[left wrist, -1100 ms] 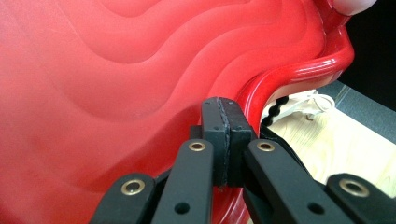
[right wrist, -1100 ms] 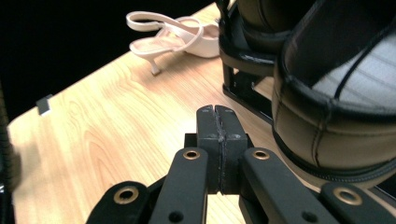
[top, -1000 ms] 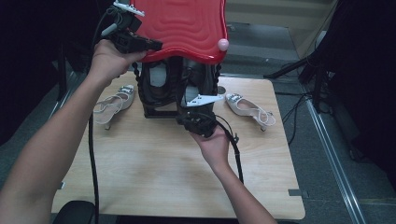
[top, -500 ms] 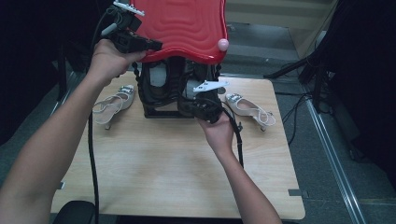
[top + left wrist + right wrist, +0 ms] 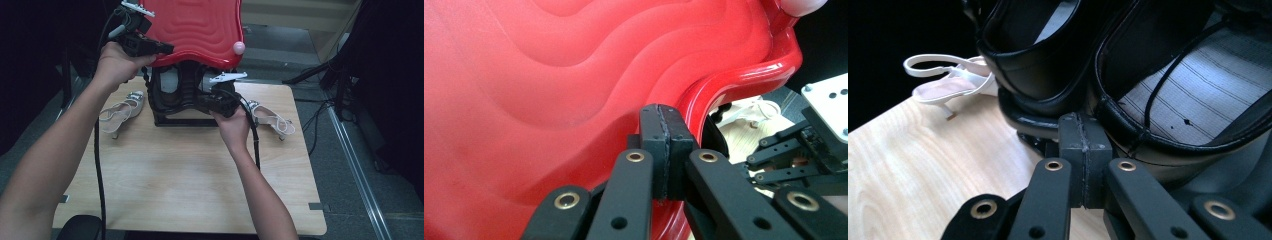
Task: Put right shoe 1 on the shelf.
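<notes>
The left gripper (image 5: 162,48), jaws together, props the glossy red wavy lid (image 5: 200,27) up; the right gripper (image 5: 1082,142), jaws together, nears the black leather shoes (image 5: 1168,95), not yet grasped.

A glossy red plastic lid with moulded ripples (image 5: 200,27) is catching the light, its smooth pink knob (image 5: 239,48) shining softly. Beneath it, smooth black leather shoes (image 5: 1148,75) are showing striped cloth linings. Pale strappy sandals (image 5: 117,112) are lying on the matt, light-grained wooden table (image 5: 185,175). Matt black tool pads (image 5: 1082,150) are looking scuffed.
</notes>
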Demonstrator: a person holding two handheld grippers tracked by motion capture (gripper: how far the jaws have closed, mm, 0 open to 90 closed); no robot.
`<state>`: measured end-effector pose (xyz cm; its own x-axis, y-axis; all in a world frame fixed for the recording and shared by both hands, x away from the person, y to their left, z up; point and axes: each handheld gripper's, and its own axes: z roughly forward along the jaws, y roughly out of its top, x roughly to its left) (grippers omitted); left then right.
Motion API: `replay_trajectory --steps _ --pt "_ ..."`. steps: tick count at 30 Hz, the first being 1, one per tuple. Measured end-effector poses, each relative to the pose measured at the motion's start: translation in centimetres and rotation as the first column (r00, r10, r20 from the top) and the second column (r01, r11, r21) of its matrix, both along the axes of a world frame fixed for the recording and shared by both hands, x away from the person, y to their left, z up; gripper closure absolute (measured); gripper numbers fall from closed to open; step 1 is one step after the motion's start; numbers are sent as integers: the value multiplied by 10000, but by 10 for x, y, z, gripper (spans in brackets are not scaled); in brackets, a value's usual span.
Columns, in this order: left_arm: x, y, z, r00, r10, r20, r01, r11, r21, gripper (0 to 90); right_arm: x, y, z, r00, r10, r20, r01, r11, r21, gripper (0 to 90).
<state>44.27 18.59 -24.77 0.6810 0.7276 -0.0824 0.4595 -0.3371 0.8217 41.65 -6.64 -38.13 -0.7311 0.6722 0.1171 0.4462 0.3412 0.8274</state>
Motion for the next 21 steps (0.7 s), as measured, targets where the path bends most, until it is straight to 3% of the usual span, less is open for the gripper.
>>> replay_trajectory --steps 13,16,21 --pt "-1 -1 0 10000 35 45 -35 9999 102 900 8 4 2 9998 17 173 -11 9994 -360 900" --pt "-1 0 0 9999 31 117 -33 9998 193 900 6 4 2 9980 138 624 -90 9971 -753 900" --pt "-1 -2 1 9998 95 173 -100 9995 298 900 6 3 2 9976 -65 688 124 9962 -867 900"
